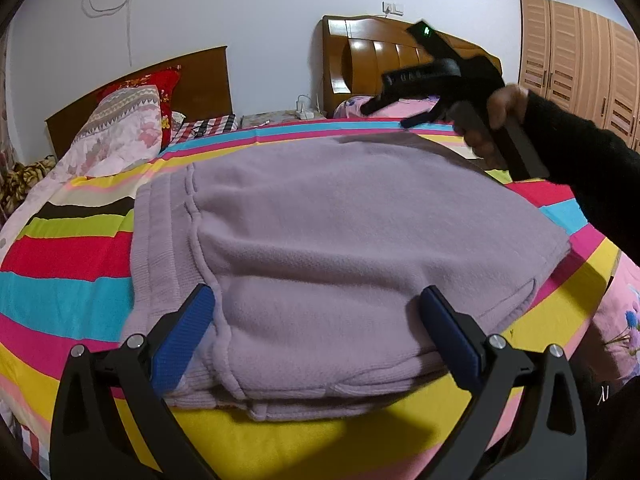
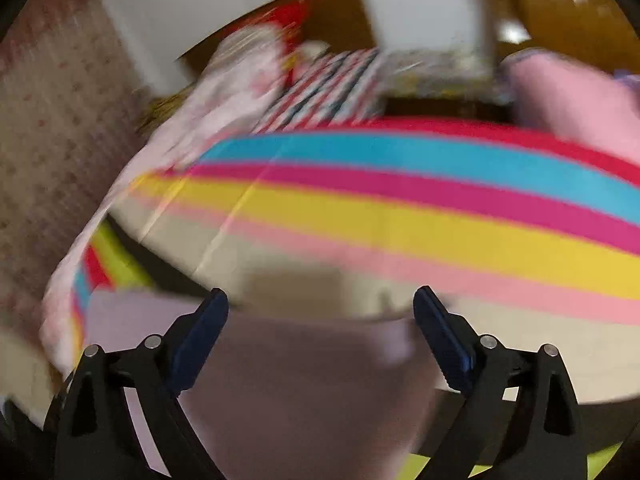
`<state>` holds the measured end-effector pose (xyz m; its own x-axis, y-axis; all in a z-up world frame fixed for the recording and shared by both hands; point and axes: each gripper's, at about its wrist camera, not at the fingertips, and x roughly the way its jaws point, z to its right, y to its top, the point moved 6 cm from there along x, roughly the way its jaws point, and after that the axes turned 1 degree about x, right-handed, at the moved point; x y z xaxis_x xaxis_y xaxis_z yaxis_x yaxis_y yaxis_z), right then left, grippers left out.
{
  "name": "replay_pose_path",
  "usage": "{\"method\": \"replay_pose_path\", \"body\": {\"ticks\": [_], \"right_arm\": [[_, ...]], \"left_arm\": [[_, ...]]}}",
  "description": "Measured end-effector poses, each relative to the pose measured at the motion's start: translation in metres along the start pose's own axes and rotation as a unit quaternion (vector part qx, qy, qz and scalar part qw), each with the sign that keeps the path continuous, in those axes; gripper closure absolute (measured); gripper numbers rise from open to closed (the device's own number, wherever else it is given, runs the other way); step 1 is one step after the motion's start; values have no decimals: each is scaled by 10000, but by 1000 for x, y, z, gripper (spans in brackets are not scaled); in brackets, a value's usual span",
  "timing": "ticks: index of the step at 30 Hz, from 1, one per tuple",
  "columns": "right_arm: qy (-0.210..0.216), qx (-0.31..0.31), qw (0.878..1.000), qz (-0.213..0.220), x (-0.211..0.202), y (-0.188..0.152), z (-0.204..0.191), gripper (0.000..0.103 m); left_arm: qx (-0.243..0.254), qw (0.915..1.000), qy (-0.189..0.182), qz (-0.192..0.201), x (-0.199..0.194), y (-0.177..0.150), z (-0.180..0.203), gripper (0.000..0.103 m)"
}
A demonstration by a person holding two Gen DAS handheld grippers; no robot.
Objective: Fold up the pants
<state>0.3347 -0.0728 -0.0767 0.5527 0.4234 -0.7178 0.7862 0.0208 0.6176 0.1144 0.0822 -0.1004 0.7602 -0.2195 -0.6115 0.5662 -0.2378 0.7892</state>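
Observation:
The lilac fleece pants (image 1: pixel 320 248) lie folded in a thick stack on the striped bed sheet (image 1: pixel 64 256). My left gripper (image 1: pixel 318 304) is open just above the stack's near edge, with its blue pads (image 1: pixel 184 340) spread wide and nothing between them. In the left wrist view my right gripper (image 1: pixel 404 114) is held in a hand above the stack's far right corner. The right wrist view is blurred by motion: the right gripper (image 2: pixel 320 304) is open and empty, with the pants (image 2: pixel 300 380) below it and the striped sheet (image 2: pixel 400 220) beyond.
A floral and a red pillow (image 1: pixel 120 128) lie at the far left by a wooden headboard (image 1: pixel 200 76). A second bed with a pink quilt (image 1: pixel 360 106) stands behind. A wardrobe (image 1: pixel 580 64) is at the far right. A pink floral quilt (image 1: pixel 624 304) hangs at the right edge.

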Motion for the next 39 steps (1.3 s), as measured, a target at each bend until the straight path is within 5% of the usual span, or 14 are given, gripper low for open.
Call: {"method": "replay_pose_path", "body": {"ticks": [3, 6, 9, 12, 15, 19, 22, 24, 27, 30, 37, 39], "right_arm": [[785, -486, 9956, -133, -12, -18, -47, 10], [1592, -1279, 9751, -858, -9, -63, -96, 7], [433, -1807, 9793, -803, 13, -71, -86, 7], [-134, -783, 9965, -260, -2, -46, -55, 6], [-60, -1066, 9943, 37, -23, -46, -79, 6], [146, -2110, 9769, -298, -26, -82, -134, 5], [-592, -2539, 9636, -600, -2, -105, -130, 5], [-549, -2200, 9727, -485, -2, -97, -123, 5], [-1035, -1804, 9781, -117, -24, -89, -112, 5], [-783, -1711, 9821, 98, -45, -96, -122, 5], [-1487, -2367, 9601, 74, -54, -143, -125, 5], [-1506, -2250, 9626, 91, -51, -148, -112, 5]], "left_arm": [[4, 10000, 3, 10, 0, -2, 1, 2], [7, 10000, 0, -11, 0, -2, 1, 2], [-2, 10000, 11, -24, 0, -2, 2, 2], [7, 10000, 30, -37, 0, -1, 2, 2], [87, 9998, 162, -89, -3, 1, 4, 2], [77, 9989, 385, -257, -15, 1, 9, 2], [15, 9982, 503, -332, -29, -1, 9, 2], [-82, 9965, 748, -361, -37, -1, 2, 2], [-301, 9949, 912, -297, -49, 3, -10, 2], [-674, 9909, 1121, -327, -47, 7, -33, 2], [-1197, 9830, 1159, -772, -19, -11, -55, 1], [-1298, 9816, 1138, -811, -19, -15, -57, 1]]}}
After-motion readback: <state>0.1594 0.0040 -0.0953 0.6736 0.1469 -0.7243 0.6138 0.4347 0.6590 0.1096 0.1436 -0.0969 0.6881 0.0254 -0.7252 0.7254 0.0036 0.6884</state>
